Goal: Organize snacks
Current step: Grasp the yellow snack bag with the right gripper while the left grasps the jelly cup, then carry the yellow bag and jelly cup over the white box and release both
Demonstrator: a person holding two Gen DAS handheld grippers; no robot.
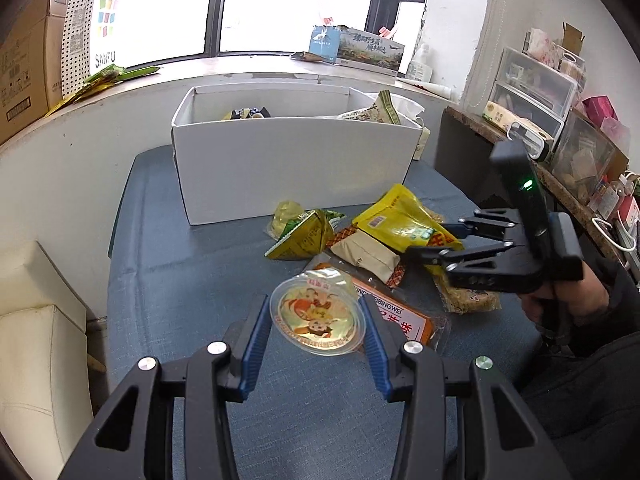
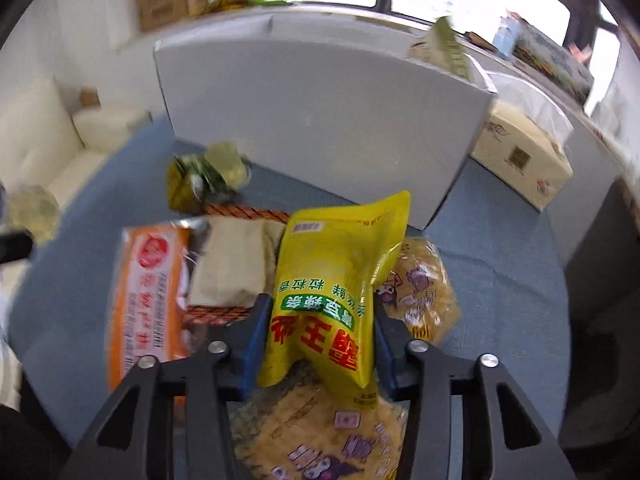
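My left gripper [image 1: 316,320] is shut on a round jelly cup [image 1: 318,312] with a gold cartoon lid, its blue pads pressing both sides just above the blue tablecloth [image 1: 180,280]. My right gripper [image 2: 320,312] is shut on a yellow snack bag [image 2: 332,280], which crumples between its pads. From the left wrist view this right gripper [image 1: 428,240] grips the yellow bag [image 1: 400,220] in the snack pile. A white box [image 1: 296,168] behind the pile holds some snacks. An orange pack [image 2: 148,292], a beige pack [image 2: 232,264] and cracker bags [image 2: 420,292] lie around the yellow bag.
A green-yellow triangular pack [image 1: 300,236] and another jelly cup [image 2: 226,160] lie near the box's front wall. A tissue box [image 2: 520,160] stands right of the box. A white sofa [image 1: 36,320] is left of the table, cluttered drawers [image 1: 532,92] to the right. A person's hand [image 1: 560,304] holds the right gripper.
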